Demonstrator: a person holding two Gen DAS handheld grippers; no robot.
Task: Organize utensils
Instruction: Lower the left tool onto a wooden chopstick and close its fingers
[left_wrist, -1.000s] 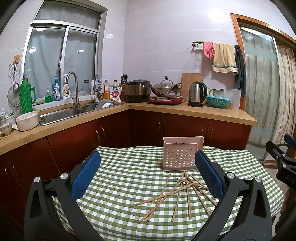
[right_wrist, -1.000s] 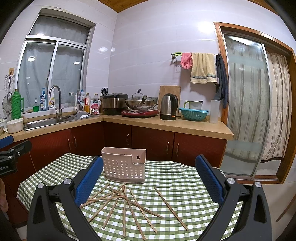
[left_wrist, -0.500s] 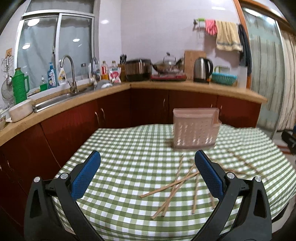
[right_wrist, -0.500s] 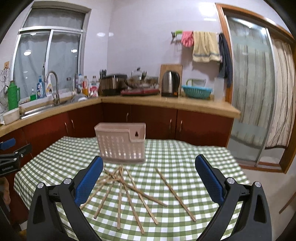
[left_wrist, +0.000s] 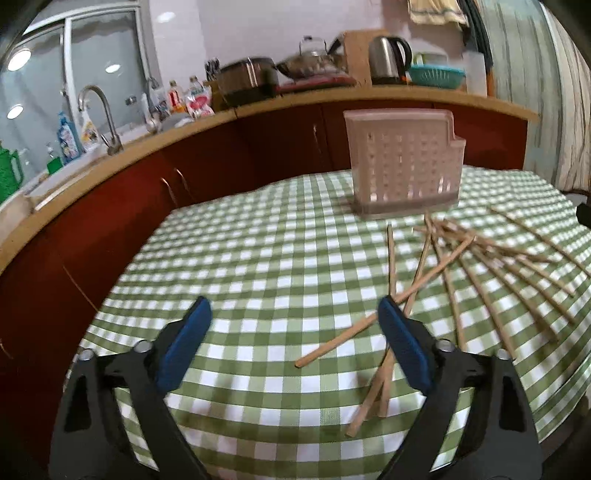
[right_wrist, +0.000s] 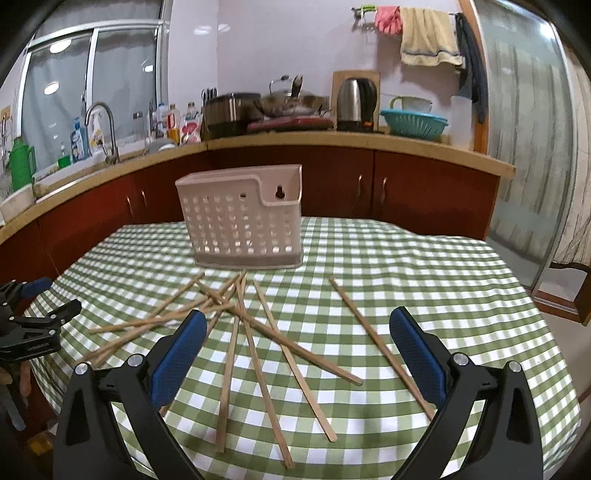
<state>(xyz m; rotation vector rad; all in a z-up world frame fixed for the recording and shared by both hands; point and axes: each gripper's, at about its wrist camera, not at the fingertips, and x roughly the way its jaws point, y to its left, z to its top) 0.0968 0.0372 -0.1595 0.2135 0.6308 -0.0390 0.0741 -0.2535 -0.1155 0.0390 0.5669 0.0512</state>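
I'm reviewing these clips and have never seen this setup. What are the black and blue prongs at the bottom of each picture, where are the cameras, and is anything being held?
No robot here: a person holds a two-finger gripper in each hand, each carrying a forward-looking fisheye camera. The prongs are the left gripper in one view and the right gripper in the other. Both are open and empty; the left gripper's jaws have just been closing a little, with nothing between them. On the green checked tablecloth lie loose wooden chopsticks before an empty perforated holder.

One perforated utensil holder (right_wrist: 243, 221) — about ten wooden chopsticks (right_wrist: 258, 350) — one table (right_wrist: 443, 280).
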